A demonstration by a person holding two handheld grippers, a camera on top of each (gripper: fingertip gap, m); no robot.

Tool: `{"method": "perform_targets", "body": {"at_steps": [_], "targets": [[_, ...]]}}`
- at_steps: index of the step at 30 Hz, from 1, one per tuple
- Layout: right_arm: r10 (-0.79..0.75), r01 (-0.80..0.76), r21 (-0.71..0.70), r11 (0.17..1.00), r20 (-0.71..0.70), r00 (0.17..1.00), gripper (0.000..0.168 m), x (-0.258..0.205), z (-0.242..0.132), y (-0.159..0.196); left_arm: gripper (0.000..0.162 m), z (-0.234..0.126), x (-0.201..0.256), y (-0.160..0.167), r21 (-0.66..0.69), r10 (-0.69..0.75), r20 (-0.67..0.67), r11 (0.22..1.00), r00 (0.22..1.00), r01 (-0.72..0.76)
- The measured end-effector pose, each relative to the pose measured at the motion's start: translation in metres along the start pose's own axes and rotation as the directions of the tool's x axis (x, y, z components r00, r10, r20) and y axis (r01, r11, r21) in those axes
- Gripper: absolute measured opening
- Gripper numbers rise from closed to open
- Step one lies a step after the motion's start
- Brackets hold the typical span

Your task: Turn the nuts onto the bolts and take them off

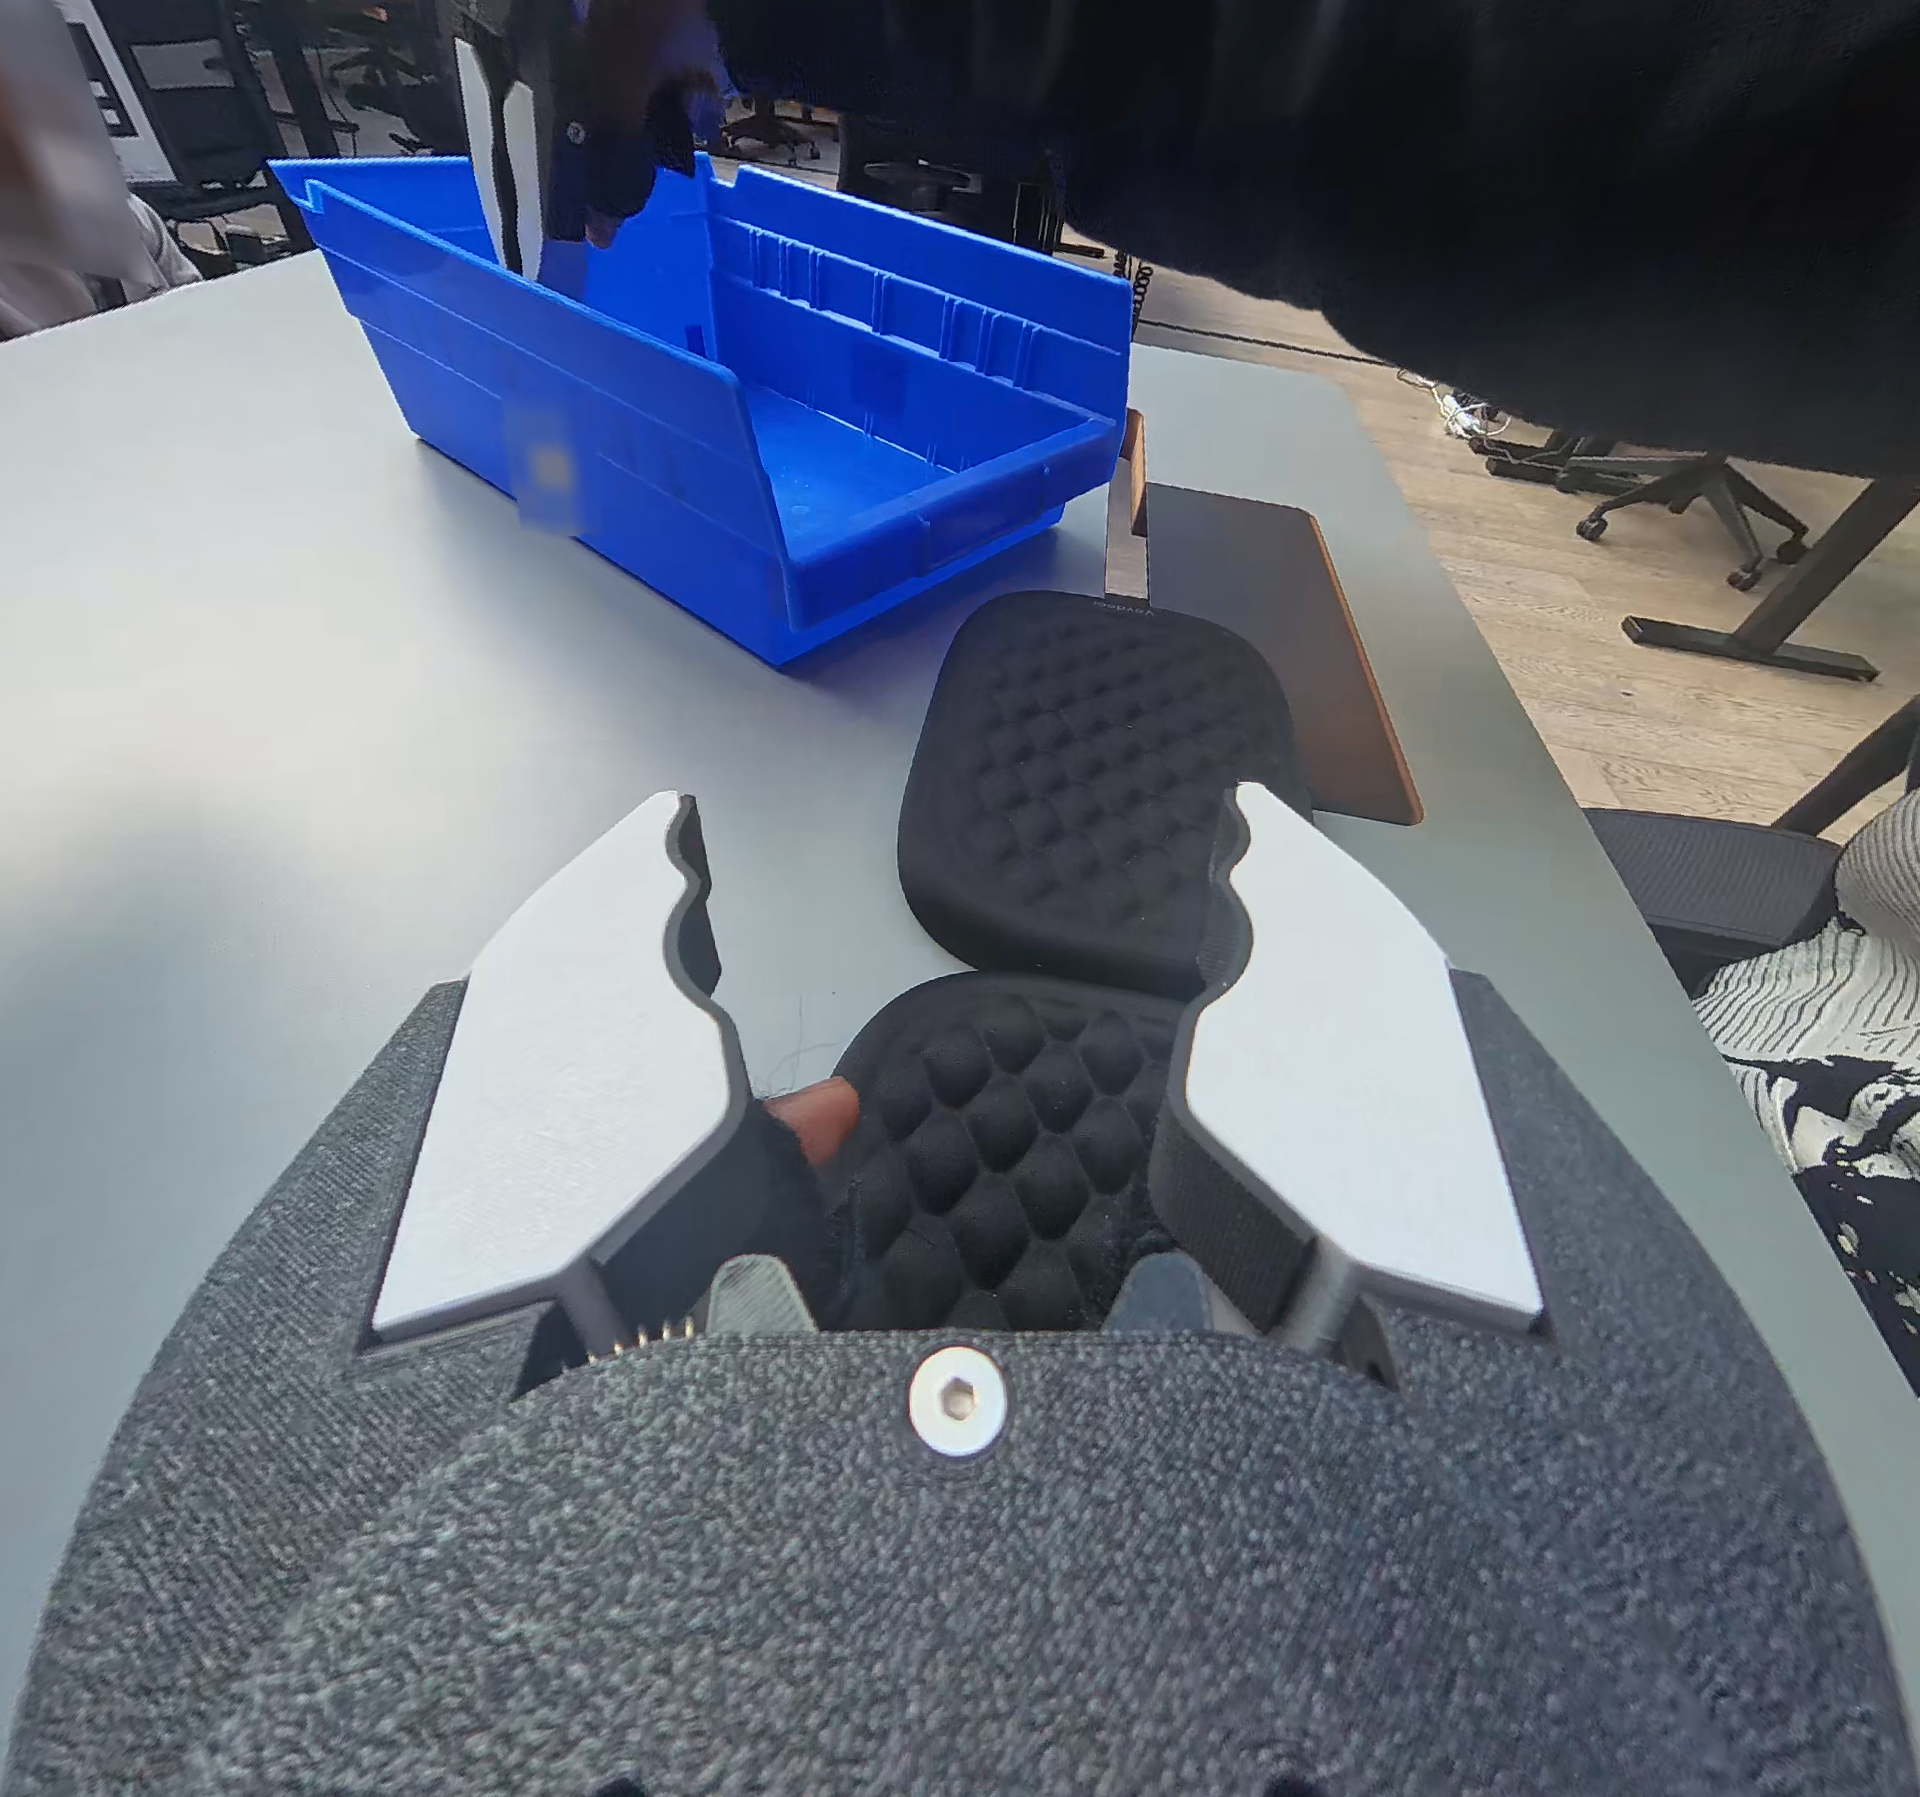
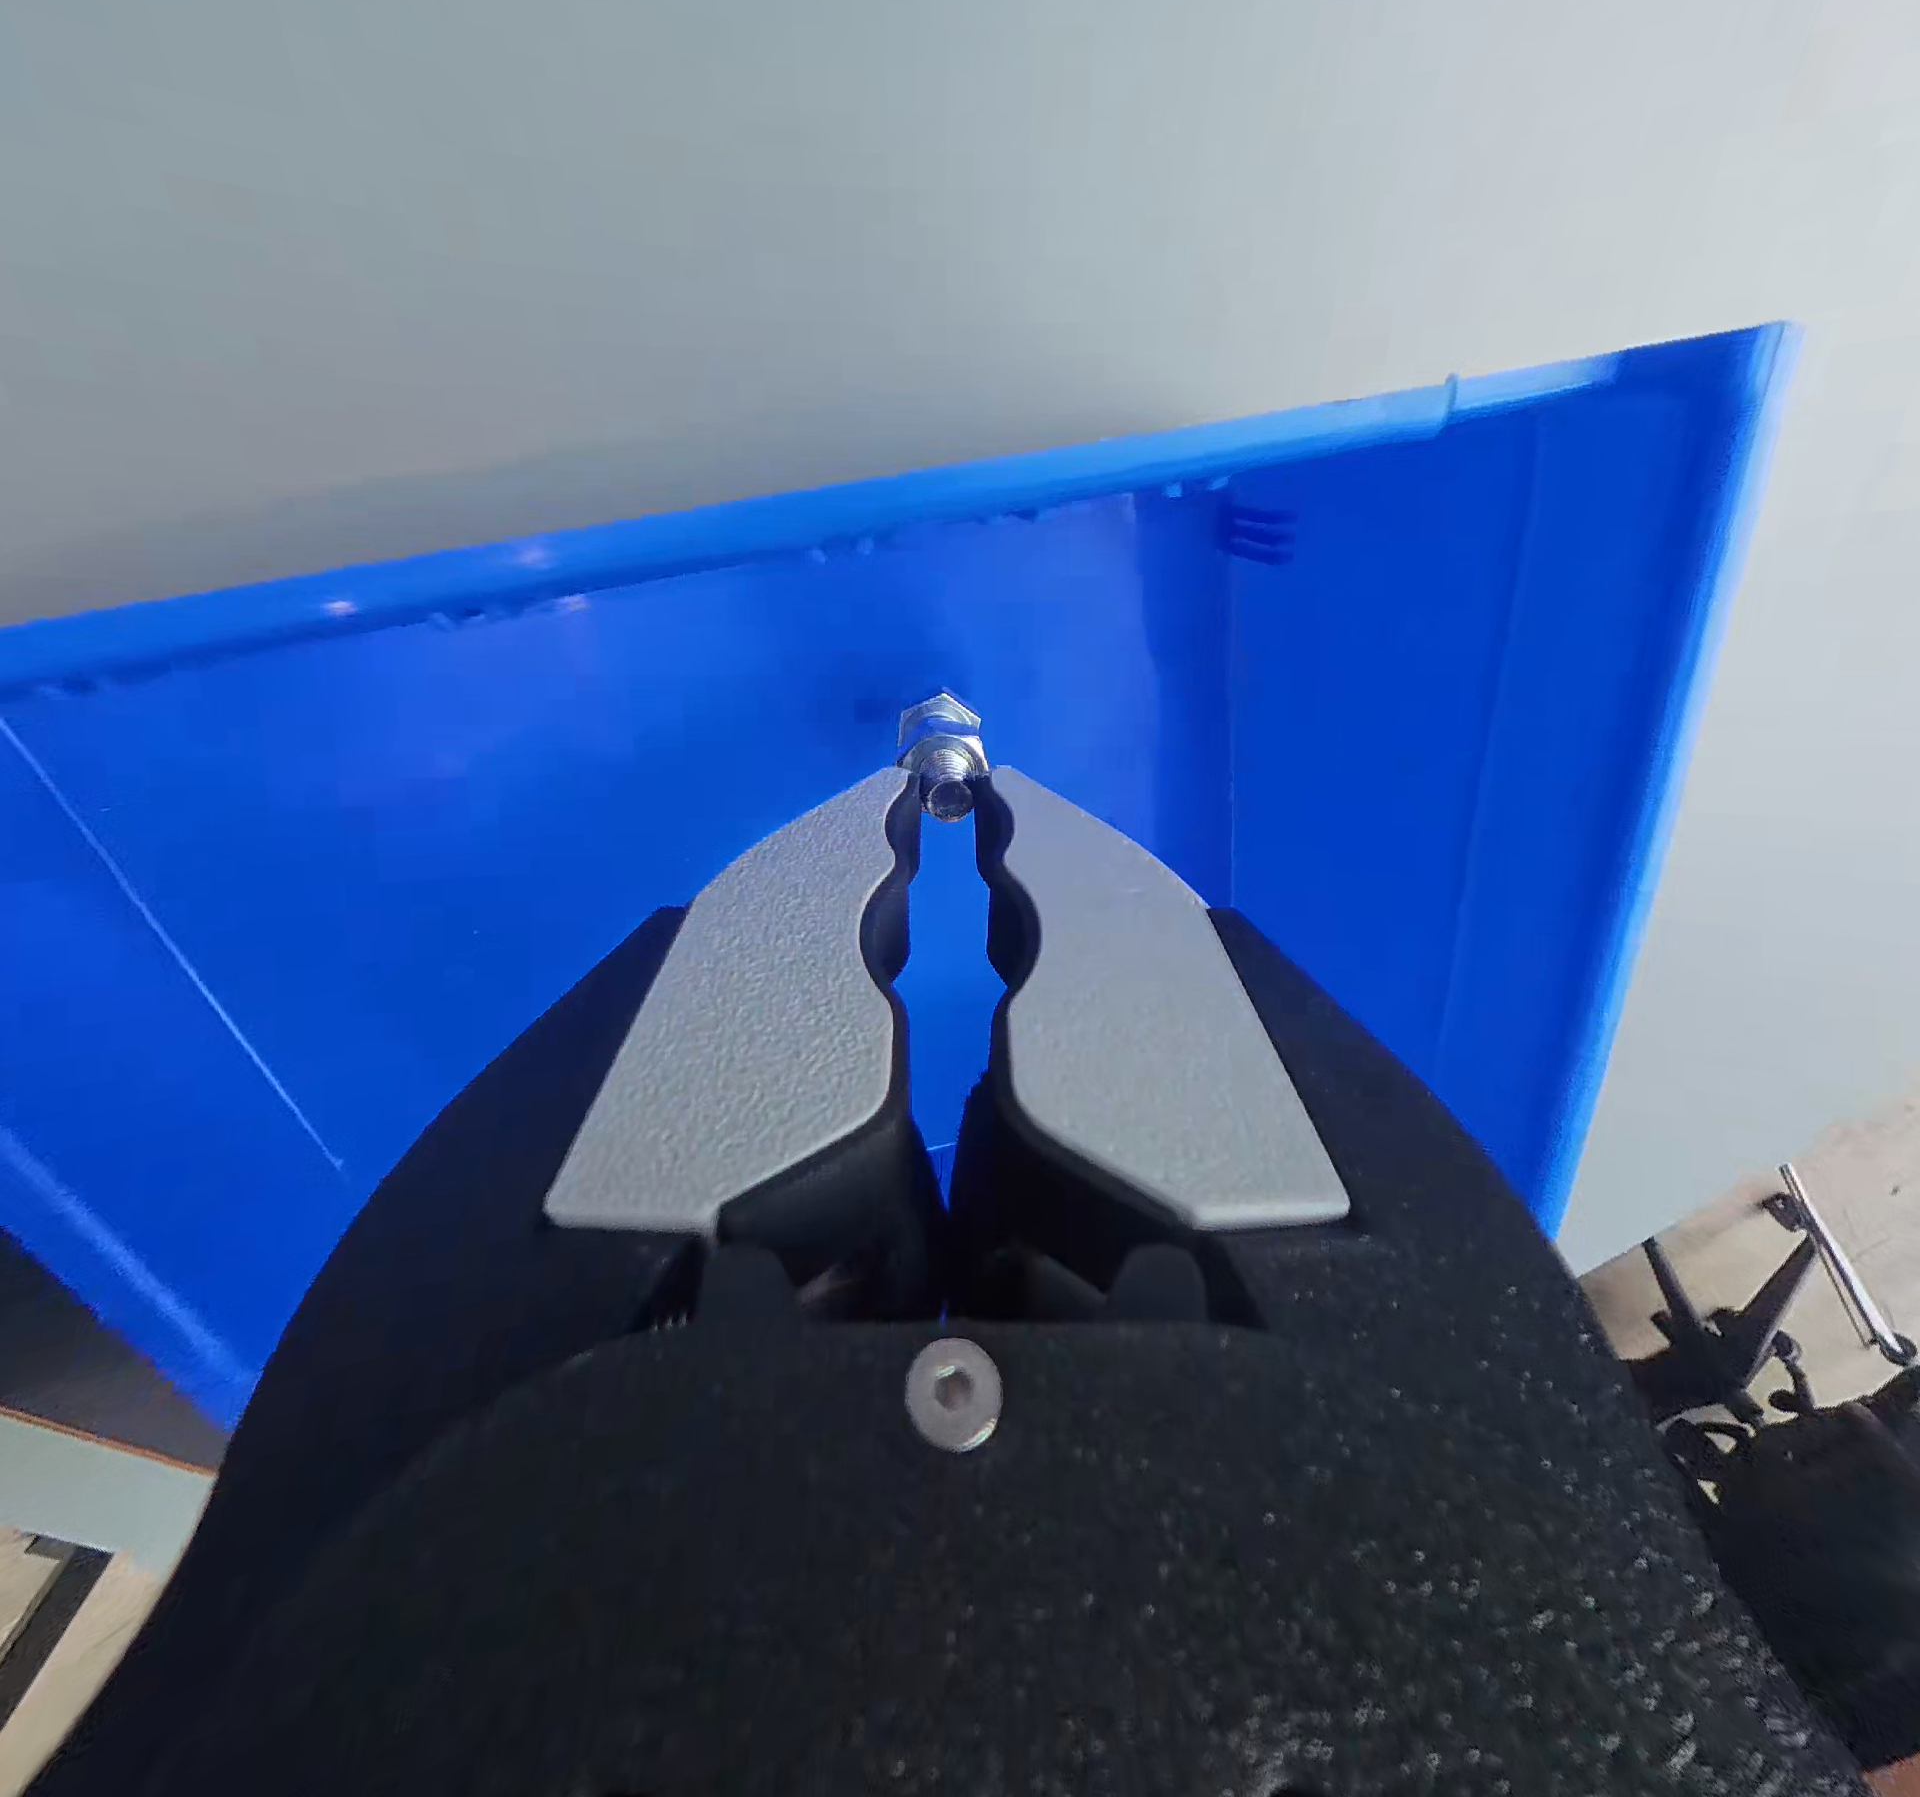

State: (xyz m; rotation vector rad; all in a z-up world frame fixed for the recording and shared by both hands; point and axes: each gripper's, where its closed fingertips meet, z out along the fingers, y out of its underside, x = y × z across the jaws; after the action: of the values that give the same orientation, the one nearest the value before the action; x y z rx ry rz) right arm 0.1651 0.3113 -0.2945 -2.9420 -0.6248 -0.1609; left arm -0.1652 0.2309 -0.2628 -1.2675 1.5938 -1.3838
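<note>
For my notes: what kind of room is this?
Probably an office or lab workspace: a grey table holding a blue bin, wheeled office chairs on a wooden floor, and more desks behind.

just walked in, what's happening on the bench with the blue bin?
A person works two handheld grippers at a grey table. The right gripper is down inside the blue bin, its tips shut on the threaded end of a bolt that has a nut on it. The left gripper is open and holds nothing, over the table near a black padded rest. No other bolts or nuts are in view.
</note>
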Motion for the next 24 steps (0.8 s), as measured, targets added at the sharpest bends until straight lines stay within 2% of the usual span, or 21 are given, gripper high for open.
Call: {"method": "perform_targets", "body": {"at_steps": [6, 14, 18, 21, 23, 24], "targets": [[0.056, -0.056, -0.018, 0.998, 0.0, 0.998, 0.009, 0.01, 0.017, 0.005, 0.092, 0.0, 0.0, 0.0, 0.001, 0.001, -0.002, 1.0, 1.0, -0.001], [0.06, -0.06, -0.017, 0.998, 0.011, 0.998, 0.009, 0.012, 0.02, 0.007, 0.091, 0.0, 0.0, -0.001, 0.005, -0.004, -0.004, 1.0, 1.0, 0.004], [0.073, -0.073, 0.007, 0.997, 0.004, 0.997, 0.02, 0.013, 0.013, 0.006, 0.091, 0.0, 0.0, -0.001, 0.006, -0.004, -0.004, 1.0, 1.0, 0.004], [0.125, -0.121, 0.133, 0.984, -0.02, 0.992, 0.034, 0.008, -0.012, -0.005, 0.089, -0.001, 0.001, -0.001, 0.005, 0.0, -0.008, 1.0, 1.0, 0.0], [0.202, -0.184, 0.366, 0.913, -0.013, 0.979, 0.037, -0.004, -0.044, -0.025, 0.088, 0.0, 0.002, 0.0, 0.003, 0.006, -0.008, 1.0, 1.0, -0.006], [0.242, -0.218, 0.506, 0.835, 0.018, 0.97, 0.04, -0.015, -0.065, -0.036, 0.088, 0.0, 0.002, 0.0, 0.0, 0.009, -0.007, 1.0, 1.0, -0.009]]}}
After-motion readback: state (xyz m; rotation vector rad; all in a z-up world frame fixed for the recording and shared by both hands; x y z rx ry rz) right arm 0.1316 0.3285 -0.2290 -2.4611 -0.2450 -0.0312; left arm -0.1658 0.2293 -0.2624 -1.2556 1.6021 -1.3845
